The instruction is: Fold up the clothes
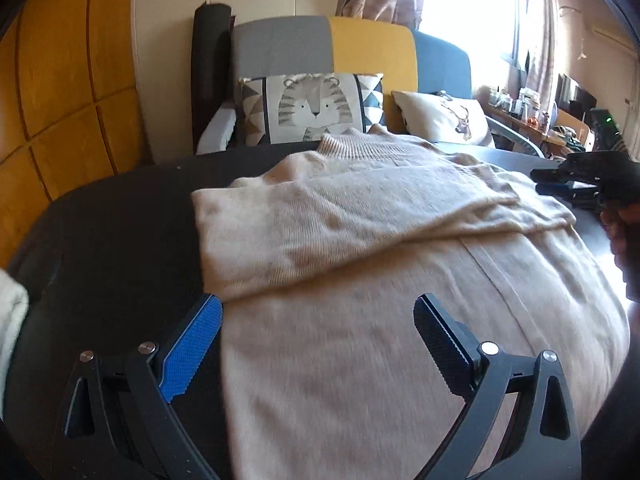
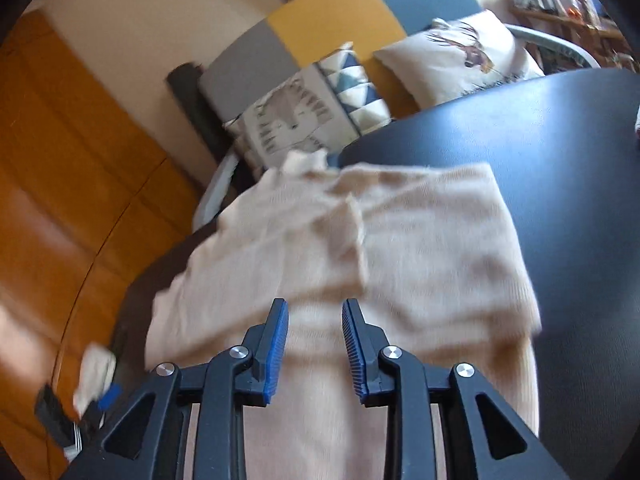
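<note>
A beige knit sweater [image 1: 360, 220] lies flat on the black table [image 1: 120, 220], collar at the far edge and a sleeve folded across its chest. My left gripper [image 1: 318, 304] hovers wide open over the sweater's lower left part, with nothing between its fingers. In the right wrist view my right gripper [image 2: 316, 306] stands above the middle of the sweater [image 2: 400, 248], its jaws a little apart and empty. From the left wrist view the right gripper [image 1: 536, 182] shows at the sweater's right edge, held by a hand.
A sofa [image 1: 360, 48] in grey, yellow and blue with a tiger cushion [image 1: 312, 108] and a deer cushion [image 1: 444, 116] stands behind the table [image 2: 560, 140]. A white cloth [image 1: 12, 312] lies at the table's left edge. A cluttered shelf [image 1: 532, 116] is far right.
</note>
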`<control>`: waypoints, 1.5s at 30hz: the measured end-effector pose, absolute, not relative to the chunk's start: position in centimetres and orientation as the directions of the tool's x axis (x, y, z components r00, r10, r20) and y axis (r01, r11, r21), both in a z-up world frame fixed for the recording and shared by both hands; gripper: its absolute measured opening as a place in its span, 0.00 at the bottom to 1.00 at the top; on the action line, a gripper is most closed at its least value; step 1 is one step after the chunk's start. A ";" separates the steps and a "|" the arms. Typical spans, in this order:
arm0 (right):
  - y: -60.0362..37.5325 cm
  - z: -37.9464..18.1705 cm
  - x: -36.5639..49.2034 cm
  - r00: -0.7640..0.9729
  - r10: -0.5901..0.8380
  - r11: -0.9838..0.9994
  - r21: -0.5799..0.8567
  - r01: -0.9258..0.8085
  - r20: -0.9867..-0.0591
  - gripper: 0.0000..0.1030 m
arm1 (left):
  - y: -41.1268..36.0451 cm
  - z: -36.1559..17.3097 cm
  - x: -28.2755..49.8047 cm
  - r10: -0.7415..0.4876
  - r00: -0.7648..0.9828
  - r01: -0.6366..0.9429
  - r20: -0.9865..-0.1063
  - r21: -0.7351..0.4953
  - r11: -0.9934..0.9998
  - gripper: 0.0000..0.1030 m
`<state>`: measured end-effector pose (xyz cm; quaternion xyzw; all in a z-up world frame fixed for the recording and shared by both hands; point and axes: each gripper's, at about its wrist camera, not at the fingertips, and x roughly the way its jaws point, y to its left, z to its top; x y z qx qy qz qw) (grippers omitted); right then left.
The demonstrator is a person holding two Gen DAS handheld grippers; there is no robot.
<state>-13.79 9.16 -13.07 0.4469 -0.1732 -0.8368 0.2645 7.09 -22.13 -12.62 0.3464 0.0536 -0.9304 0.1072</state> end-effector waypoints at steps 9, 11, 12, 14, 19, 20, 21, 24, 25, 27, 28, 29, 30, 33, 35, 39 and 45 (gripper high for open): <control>9.4 -16.8 -18.2 -0.394 -0.617 -0.769 0.629 0.115 -0.682 0.27 | -25.6 -15.5 3.8 -0.190 -0.651 0.380 -0.735 -0.098 -0.920 0.96; 9.3 -17.3 -18.4 -0.373 -0.668 -0.720 0.686 0.104 -0.644 0.27 | -26.5 -16.6 3.5 -0.166 -0.618 0.405 -0.768 -0.130 -0.905 0.96; 9.0 -17.5 -18.5 -0.360 -0.679 -0.711 0.696 0.104 -0.640 0.27 | -26.7 -16.9 3.5 -0.154 -0.613 0.409 -0.775 -0.144 -0.901 0.96; 8.2 -17.6 -18.6 -0.345 -0.679 -0.718 0.685 0.126 -0.648 0.24 | -26.7 -16.9 3.9 -0.156 -0.626 0.407 -0.764 -0.149 -0.901 0.96; 6.6 -16.2 -18.0 -0.372 -0.623 -0.780 0.583 0.229 -0.688 0.04 | -26.3 -17.0 4.1 -0.173 -0.624 0.407 -0.762 -0.128 -0.905 0.96; 6.4 -15.5 -17.7 -0.387 -0.623 -0.781 0.573 0.249 -0.680 0.04 | -26.3 -17.1 4.1 -0.175 -0.624 0.407 -0.762 -0.125 -0.905 0.96; 6.4 -14.8 -17.3 -0.403 -0.623 -0.781 0.563 0.269 -0.671 0.04 | -26.3 -17.1 4.2 -0.177 -0.623 0.407 -0.762 -0.122 -0.905 0.96; 6.5 -12.7 -16.1 -0.454 -0.603 -0.798 0.514 0.316 -0.656 0.04 | -26.4 -17.1 4.4 -0.176 -0.625 0.406 -0.760 -0.125 -0.905 0.96; 6.6 -12.5 -15.9 -0.466 -0.585 -0.811 0.496 0.310 -0.664 0.04 | -26.4 -17.1 4.4 -0.173 -0.628 0.405 -0.759 -0.128 -0.905 0.96; 6.8 -13.2 -15.9 -0.465 -0.553 -0.833 0.475 0.284 -0.692 0.04 | -26.5 -17.1 4.5 -0.168 -0.633 0.404 -0.756 -0.137 -0.904 0.96; 6.9 -13.6 -16.0 -0.461 -0.538 -0.843 0.464 0.272 -0.706 0.04 | -26.5 -17.1 4.5 -0.166 -0.635 0.404 -0.755 -0.141 -0.904 0.96; 6.9 -14.1 -16.0 -0.454 -0.525 -0.851 0.456 0.262 -0.720 0.04 | -26.6 -17.1 4.5 -0.163 -0.638 0.403 -0.753 -0.146 -0.904 0.96; 6.9 -14.7 -16.0 -0.439 -0.519 -0.854 0.452 0.257 -0.733 0.04 | -26.7 -17.1 4.5 -0.160 -0.641 0.402 -0.751 -0.151 -0.903 0.96; 7.1 -16.1 -15.9 -0.410 -0.499 -0.866 0.436 0.243 -0.763 0.07 | -26.8 -17.1 4.6 -0.153 -0.650 0.400 -0.745 -0.163 -0.902 0.96; 7.7 -14.9 -15.2 -0.482 -0.476 -0.879 0.414 0.236 -0.736 0.13 | -27.0 -17.0 4.9 -0.147 -0.665 0.399 -0.733 -0.182 -0.898 0.96; 7.8 -12.6 -14.1 -0.581 -0.467 -0.884 0.377 0.277 -0.667 0.15 | -27.9 -16.2 5.9 -0.173 -0.692 0.443 -0.701 -0.223 -0.869 0.96; 4.2 -13.1 -15.7 -0.507 -0.550 -0.830 0.364 0.423 -0.664 0.15 | -27.7 -12.9 4.1 -0.198 -0.756 0.426 -0.624 -0.240 -0.872 0.96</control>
